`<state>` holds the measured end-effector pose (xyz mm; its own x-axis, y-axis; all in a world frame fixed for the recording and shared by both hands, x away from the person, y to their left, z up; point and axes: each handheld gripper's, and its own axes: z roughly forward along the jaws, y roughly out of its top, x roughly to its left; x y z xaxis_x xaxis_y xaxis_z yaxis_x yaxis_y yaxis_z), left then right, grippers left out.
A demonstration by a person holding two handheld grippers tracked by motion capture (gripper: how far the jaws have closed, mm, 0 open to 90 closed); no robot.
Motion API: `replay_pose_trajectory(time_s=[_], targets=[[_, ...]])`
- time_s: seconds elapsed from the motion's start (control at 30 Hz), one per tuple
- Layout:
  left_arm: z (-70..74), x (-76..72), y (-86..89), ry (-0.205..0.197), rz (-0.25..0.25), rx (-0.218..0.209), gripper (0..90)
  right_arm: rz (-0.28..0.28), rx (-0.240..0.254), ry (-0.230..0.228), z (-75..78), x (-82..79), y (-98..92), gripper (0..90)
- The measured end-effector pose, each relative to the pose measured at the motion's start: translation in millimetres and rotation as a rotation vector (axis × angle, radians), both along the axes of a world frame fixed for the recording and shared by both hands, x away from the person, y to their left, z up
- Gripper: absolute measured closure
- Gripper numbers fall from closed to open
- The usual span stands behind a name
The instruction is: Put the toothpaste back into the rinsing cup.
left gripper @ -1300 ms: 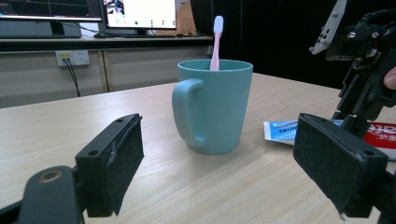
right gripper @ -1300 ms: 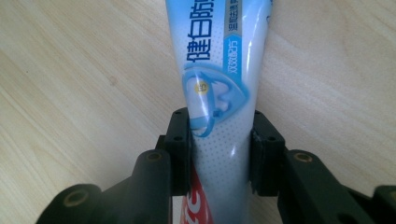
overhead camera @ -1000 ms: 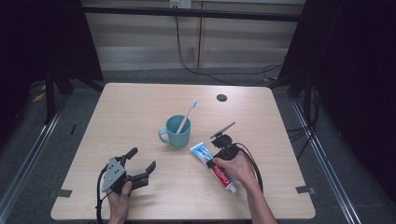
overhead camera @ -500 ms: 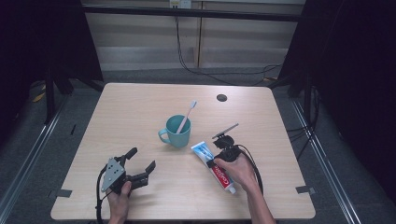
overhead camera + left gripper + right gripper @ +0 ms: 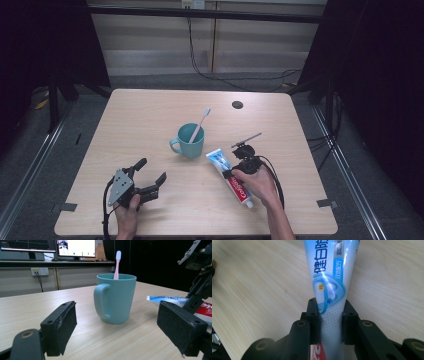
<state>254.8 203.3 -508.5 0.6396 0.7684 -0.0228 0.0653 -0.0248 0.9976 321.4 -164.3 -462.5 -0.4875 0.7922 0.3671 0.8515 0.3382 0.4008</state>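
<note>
Left gripper: the black two-jaw left gripper (image 5: 150,176) sits low at the near left of the pale wooden table (image 5: 150,115), held in the person's left hand (image 5: 128,212); its jaws stand wide apart with nothing between them, pointing toward the mug.
Right gripper: the black right gripper (image 5: 239,170), in the person's right hand (image 5: 257,185), is at the near right; its jaws are pressed against both sides of the toothpaste tube's middle.
Toothpaste tube: the white, blue and red plastic toothpaste tube (image 5: 331,277) lies flat on the table, flat crimped end toward the mug, white cap end toward the person; in the right gripper view its body is pinched between the two black pads (image 5: 315,322).
Mug: the teal ceramic mug (image 5: 115,298) stands upright just beyond the tube's flat end, handle turned toward the left gripper.
Toothbrush: a pink-handled toothbrush (image 5: 200,124) leans inside the mug, head up.
Far edge: a small dark round hole (image 5: 237,104) lies in the tabletop well beyond the mug.
</note>
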Motion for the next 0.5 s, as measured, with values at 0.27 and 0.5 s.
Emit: replay_pose_trajectory(time_s=[0.27,0.5], targets=[[-0.3,0.1,1.2,0.007,-0.003,-0.016,15.9,-0.014,0.072,-0.038,8.8,-5.6,-5.8,73.0],[-0.3,-0.2,0.6,0.003,-0.006,-0.015,15.8,-0.027,0.108,-0.075,16.3,-6.4,-9.5,72.8]])
